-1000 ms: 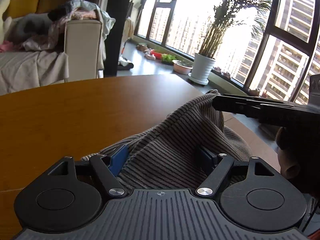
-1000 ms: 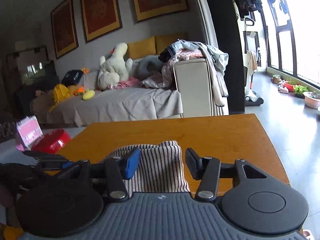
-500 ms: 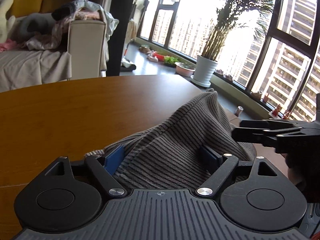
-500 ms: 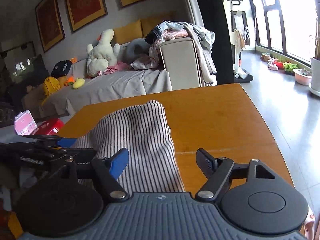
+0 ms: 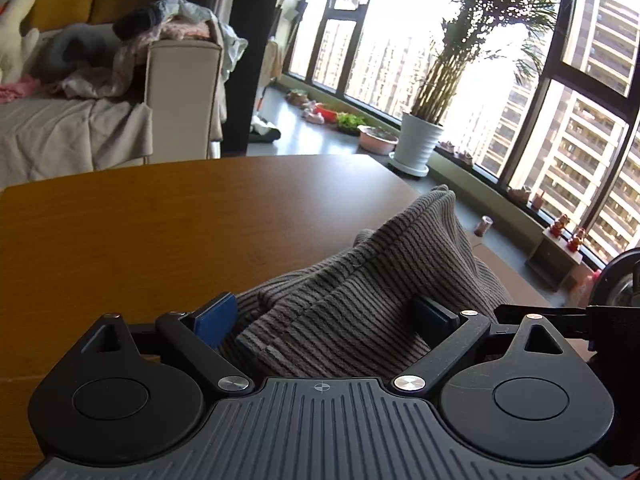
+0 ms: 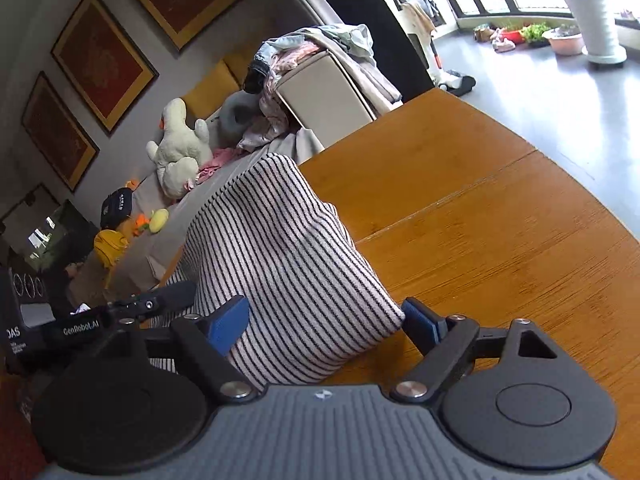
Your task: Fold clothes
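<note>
A striped knit garment [image 5: 360, 292] is bunched on the wooden table [image 5: 160, 232]. It looks dark grey in the left wrist view and white with dark stripes in the right wrist view [image 6: 288, 272]. My left gripper [image 5: 324, 316] is open, its blue pads wide apart with the cloth lying between them. My right gripper [image 6: 326, 322] is open too, with the raised fold of cloth between its pads. The right gripper shows at the right edge of the left wrist view [image 5: 560, 314]. The left gripper shows at the left in the right wrist view [image 6: 132, 308].
A sofa [image 5: 72, 132] with piled clothes [image 5: 168, 32] and a plush duck [image 6: 180, 140] stands beyond the table. A potted plant [image 5: 420, 144] and bowls sit by the window. The table's far edge [image 6: 500, 120] drops to grey floor.
The right gripper has tilted and moved in along the cloth, which now stands as a taller fold between its pads. The left gripper stays open around the cloth. The right gripper dropped lower in the left view.
</note>
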`<state>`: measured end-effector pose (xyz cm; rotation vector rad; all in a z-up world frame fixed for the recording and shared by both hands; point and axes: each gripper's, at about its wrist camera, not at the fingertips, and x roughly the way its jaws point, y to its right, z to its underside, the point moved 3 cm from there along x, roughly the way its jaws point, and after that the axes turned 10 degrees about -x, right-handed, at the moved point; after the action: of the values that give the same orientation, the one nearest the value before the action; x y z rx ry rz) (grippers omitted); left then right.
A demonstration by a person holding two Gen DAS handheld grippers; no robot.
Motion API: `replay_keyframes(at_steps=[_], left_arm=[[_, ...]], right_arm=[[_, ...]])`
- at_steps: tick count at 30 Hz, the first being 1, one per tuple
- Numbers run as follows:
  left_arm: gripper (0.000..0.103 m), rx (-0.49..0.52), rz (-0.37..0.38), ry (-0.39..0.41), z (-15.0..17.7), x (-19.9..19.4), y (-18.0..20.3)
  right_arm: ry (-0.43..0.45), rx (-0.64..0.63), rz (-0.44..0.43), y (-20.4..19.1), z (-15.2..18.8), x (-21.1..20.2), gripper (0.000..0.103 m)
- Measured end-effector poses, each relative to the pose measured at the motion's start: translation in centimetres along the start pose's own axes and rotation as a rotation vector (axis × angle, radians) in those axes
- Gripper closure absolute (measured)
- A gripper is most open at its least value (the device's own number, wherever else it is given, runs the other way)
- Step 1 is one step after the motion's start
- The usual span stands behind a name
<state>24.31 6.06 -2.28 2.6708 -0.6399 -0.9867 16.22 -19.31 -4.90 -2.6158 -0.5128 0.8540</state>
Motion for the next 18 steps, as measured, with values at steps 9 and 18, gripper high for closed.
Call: replay_keyframes(at_steps=[9, 18], left_arm=[[0.000, -0.152, 0.106, -0.069, 0.4, 2.2, -2.7], [0.001, -0.184, 0.124, -0.082, 1.7, 1.1, -2.9]], right_arm=[[-0.083, -0.141, -0.056, -1.8, 1.1, -2.0, 0.020], [-0.049, -0.210, -0.035, -2.8, -1.7, 1.0, 0.030]])
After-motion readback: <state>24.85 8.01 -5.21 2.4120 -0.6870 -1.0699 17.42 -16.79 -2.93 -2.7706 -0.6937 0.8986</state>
